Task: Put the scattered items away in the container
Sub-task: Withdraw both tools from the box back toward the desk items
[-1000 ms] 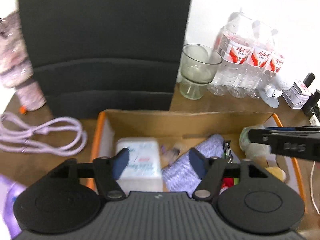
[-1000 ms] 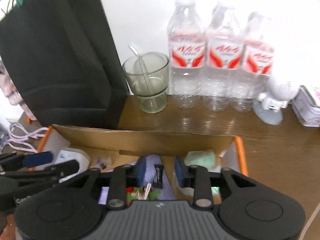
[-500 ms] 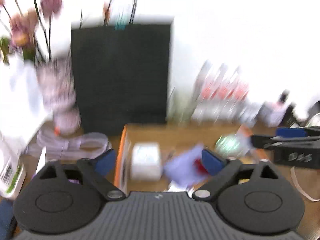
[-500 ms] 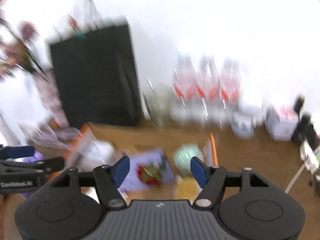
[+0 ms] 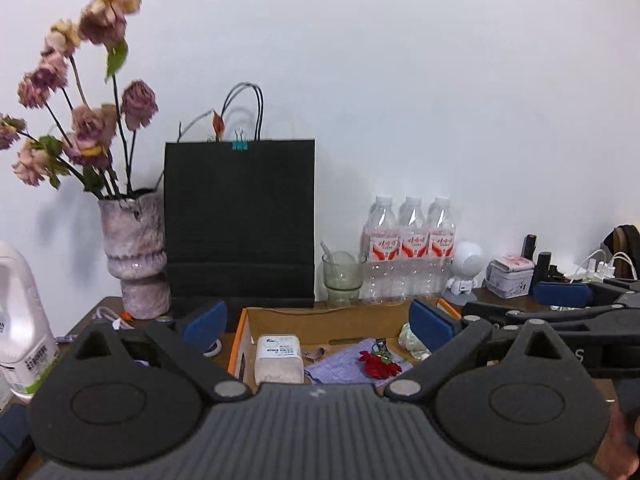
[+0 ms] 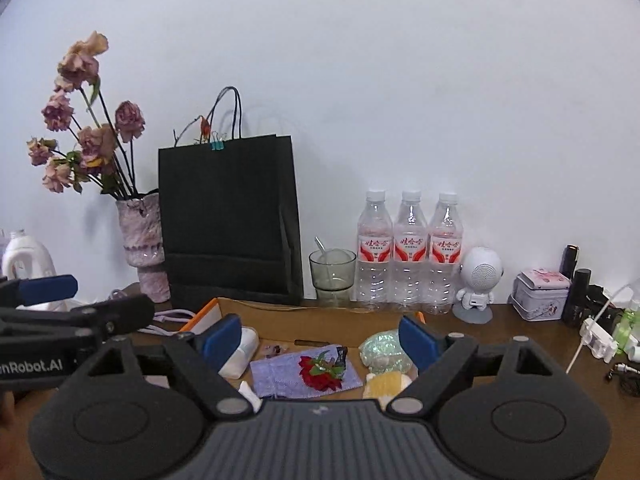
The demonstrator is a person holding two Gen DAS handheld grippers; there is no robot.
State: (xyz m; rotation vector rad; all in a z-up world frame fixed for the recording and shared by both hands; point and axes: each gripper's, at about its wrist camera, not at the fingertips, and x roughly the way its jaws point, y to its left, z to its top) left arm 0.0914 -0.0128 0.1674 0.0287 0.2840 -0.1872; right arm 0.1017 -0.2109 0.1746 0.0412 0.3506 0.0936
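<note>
An open cardboard box [image 5: 320, 322] with orange edges sits on the wooden table, also in the right wrist view [image 6: 320, 318]. It holds a white tub [image 5: 279, 358], a lilac pouch [image 6: 304, 370], a red strawberry charm [image 6: 320, 372], a green glittery ball [image 6: 384, 352] and a yellow item [image 6: 386, 386]. My left gripper [image 5: 318, 322] is open and empty, raised in front of the box. My right gripper [image 6: 320, 338] is open and empty, raised over the box's near side.
A black paper bag [image 5: 240, 224], a vase of dried flowers [image 5: 136, 256], a glass [image 5: 342, 280] and three water bottles [image 5: 410, 252] stand behind the box. A white jug [image 5: 20, 320] is at left. A speaker figure [image 6: 478, 284], tin [image 6: 542, 294] and cables are at right.
Both grippers have pulled back and up from inside the box. Both opened wider, the right one from nearly shut. The view now takes in the whole table and wall.
</note>
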